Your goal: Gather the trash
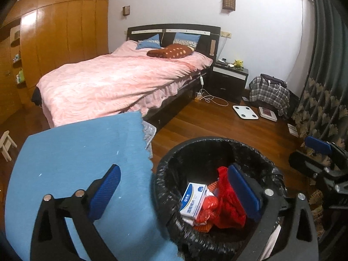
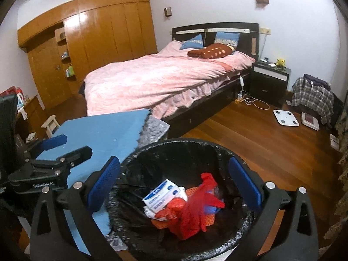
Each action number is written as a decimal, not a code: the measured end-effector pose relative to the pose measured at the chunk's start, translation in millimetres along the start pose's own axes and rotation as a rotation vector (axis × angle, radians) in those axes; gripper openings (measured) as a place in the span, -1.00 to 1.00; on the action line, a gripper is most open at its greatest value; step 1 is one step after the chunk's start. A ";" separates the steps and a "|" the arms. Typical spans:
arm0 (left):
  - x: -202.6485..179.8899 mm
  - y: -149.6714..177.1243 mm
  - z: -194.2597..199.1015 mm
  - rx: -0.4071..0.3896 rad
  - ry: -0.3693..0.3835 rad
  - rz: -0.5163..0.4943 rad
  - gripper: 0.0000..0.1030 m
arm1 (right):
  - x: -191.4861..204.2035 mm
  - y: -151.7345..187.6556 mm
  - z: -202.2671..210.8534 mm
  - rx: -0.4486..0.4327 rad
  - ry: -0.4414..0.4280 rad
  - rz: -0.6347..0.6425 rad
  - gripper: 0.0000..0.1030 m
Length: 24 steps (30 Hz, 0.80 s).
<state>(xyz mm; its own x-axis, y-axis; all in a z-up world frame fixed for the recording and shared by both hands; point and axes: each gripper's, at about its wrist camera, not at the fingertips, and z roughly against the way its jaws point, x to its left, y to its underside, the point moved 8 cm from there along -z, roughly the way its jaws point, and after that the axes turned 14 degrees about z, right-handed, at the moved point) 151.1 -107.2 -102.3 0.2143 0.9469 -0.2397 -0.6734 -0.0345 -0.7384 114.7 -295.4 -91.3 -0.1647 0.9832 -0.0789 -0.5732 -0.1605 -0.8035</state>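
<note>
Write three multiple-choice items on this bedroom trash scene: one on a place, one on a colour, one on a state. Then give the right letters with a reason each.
1. Where is the white and blue box?
A. on the bed
B. inside the black-lined trash bin
C. on the nightstand

2. What colour is the plastic bag in the bin?
A. red
B. green
C. white

3. How does the right gripper stand?
A. shut on the box
B. shut on the bag
C. open, holding nothing

Answers:
1 B: the box lies among the trash, within the bin's rim.
2 A: the crumpled bag beside the box is plainly red.
3 C: its blue pads stand wide apart above the bin, with nothing between them.
</note>
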 end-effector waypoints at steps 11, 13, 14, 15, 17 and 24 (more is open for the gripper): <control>10.8 -1.8 52.4 -0.060 -0.002 0.025 0.88 | 27.6 -17.8 31.2 -0.032 -0.040 0.018 0.89; 12.1 -2.1 60.0 -0.071 0.002 0.032 0.88 | 31.2 -20.1 35.9 -0.039 -0.045 0.025 0.89; 12.3 -3.0 63.6 -0.078 0.004 0.035 0.88 | 33.7 -22.0 38.5 -0.044 -0.046 0.033 0.89; 12.5 -4.1 67.4 -0.085 0.005 0.035 0.88 | 36.3 -23.9 41.5 -0.050 -0.046 0.040 0.89; 13.0 -5.5 73.6 -0.098 0.002 0.031 0.88 | 39.3 -27.2 46.0 -0.061 -0.047 0.046 0.89; 14.2 -6.0 87.0 -0.123 0.002 0.029 0.88 | 44.6 -34.5 55.1 -0.082 -0.046 0.062 0.89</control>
<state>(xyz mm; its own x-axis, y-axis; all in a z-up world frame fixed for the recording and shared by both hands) 96.6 -65.7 -46.4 0.1971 0.9443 -0.2634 -0.5874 -0.1014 -0.8029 82.8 -250.8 -34.6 -0.2356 0.9662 -0.1048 -0.4938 -0.2119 -0.8434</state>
